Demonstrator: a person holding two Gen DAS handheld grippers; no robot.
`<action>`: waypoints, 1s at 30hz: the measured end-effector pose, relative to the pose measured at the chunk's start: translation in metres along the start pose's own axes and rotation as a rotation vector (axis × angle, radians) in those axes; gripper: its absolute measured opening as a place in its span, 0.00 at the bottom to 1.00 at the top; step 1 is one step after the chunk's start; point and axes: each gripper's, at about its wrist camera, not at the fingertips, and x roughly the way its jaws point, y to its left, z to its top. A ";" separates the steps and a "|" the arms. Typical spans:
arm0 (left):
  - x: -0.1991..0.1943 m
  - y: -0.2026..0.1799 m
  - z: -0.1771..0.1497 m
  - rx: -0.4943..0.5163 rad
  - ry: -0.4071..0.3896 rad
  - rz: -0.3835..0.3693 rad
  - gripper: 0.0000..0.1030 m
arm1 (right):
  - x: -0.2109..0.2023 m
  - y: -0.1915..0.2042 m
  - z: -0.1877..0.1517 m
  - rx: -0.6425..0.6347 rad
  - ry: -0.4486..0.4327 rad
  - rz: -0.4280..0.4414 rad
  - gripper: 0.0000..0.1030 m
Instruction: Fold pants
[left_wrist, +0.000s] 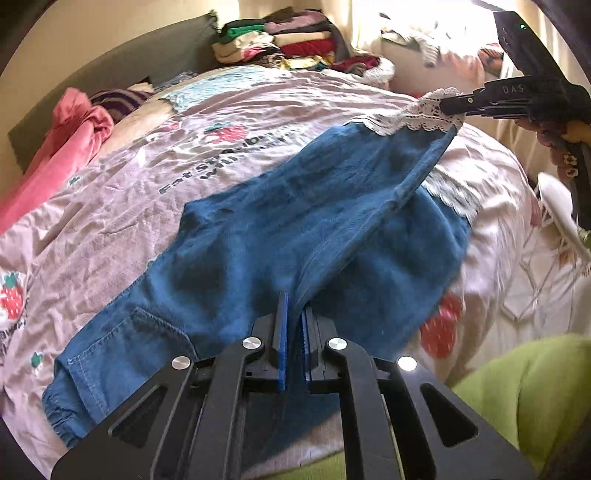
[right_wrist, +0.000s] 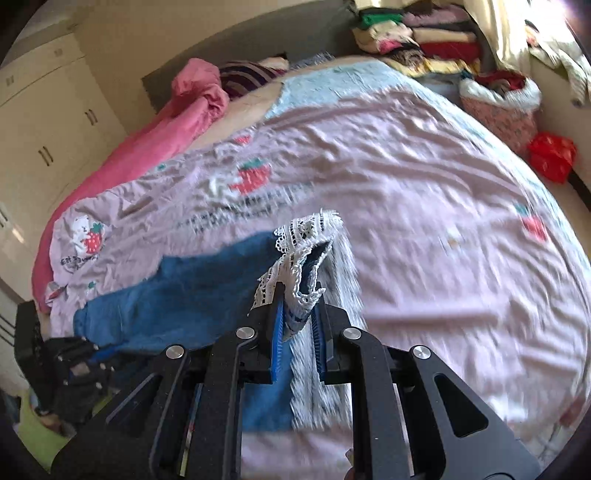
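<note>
Blue denim pants (left_wrist: 295, 229) with a white lace hem (left_wrist: 413, 114) lie across the pink strawberry bedcover (left_wrist: 122, 206). My left gripper (left_wrist: 293, 310) is shut on a raised fold of the blue cloth near the bottom of the left wrist view. Far right in the same view, my right gripper (left_wrist: 448, 105) is shut on the lace hem and holds that leg up off the bed. In the right wrist view the right gripper (right_wrist: 299, 301) pinches the lace hem (right_wrist: 306, 236), with the pants (right_wrist: 192, 291) trailing left toward the left gripper (right_wrist: 74, 354).
A pink blanket (left_wrist: 62, 147) lies bunched along the bed's left side. Stacked clothes (left_wrist: 288, 40) sit at the headboard. A white hanger (left_wrist: 561, 210) and green fabric (left_wrist: 524, 387) are at the right. A wardrobe (right_wrist: 44, 122) and a red bag (right_wrist: 552, 155) flank the bed.
</note>
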 end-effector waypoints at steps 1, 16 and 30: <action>0.000 -0.001 -0.002 0.009 0.005 0.002 0.05 | 0.003 -0.005 -0.008 0.013 0.021 -0.002 0.08; 0.027 -0.020 -0.023 0.102 0.094 0.034 0.17 | 0.032 -0.036 -0.058 0.108 0.144 0.022 0.10; 0.002 -0.014 -0.023 0.100 0.069 -0.025 0.02 | 0.018 -0.034 -0.051 0.068 0.131 0.045 0.08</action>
